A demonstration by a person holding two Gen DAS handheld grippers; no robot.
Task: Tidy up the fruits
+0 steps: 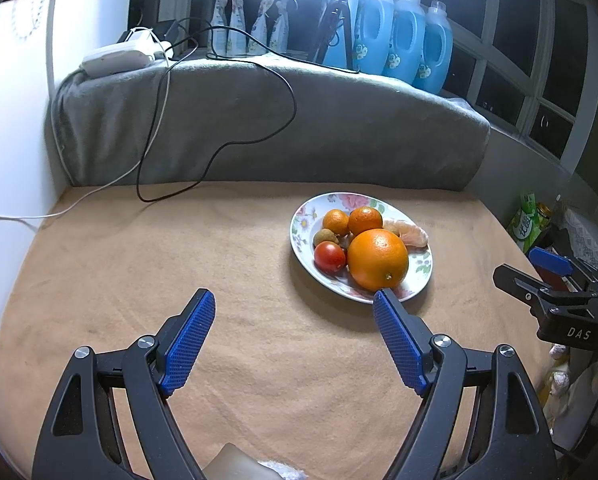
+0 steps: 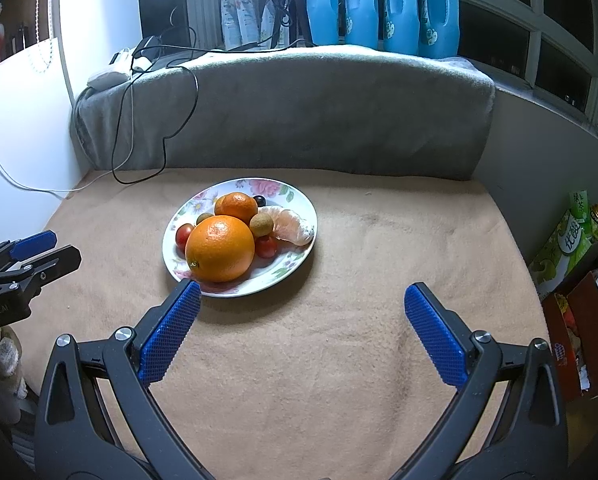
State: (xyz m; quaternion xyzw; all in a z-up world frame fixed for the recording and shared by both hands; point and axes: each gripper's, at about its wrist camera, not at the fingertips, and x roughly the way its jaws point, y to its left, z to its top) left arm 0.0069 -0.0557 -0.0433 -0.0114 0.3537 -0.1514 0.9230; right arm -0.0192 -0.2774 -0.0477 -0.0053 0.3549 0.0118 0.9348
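A floral plate (image 1: 421,276) (image 2: 299,200) sits on the tan cloth and holds a large orange (image 1: 377,259) (image 2: 220,249), a smaller orange (image 1: 365,221) (image 2: 236,207), a peeled mandarin (image 1: 409,234) (image 2: 291,224), cherry tomatoes (image 1: 329,257) (image 2: 266,246), longans (image 2: 261,224) and a dark grape (image 2: 260,200). My left gripper (image 1: 294,302) is open and empty, near the plate's front left. My right gripper (image 2: 303,294) is open and empty, in front of the plate; its left fingertip overlaps the plate's near rim. Each gripper shows in the other's view, at the right edge (image 1: 539,268) and the left edge (image 2: 47,248).
A grey blanket-covered ledge (image 2: 299,120) backs the table, with black and white cables (image 1: 219,152) hanging onto the cloth. Blue detergent bottles (image 2: 379,4) stand on the sill. Green cartons and a red box (image 2: 579,280) stand off the right edge.
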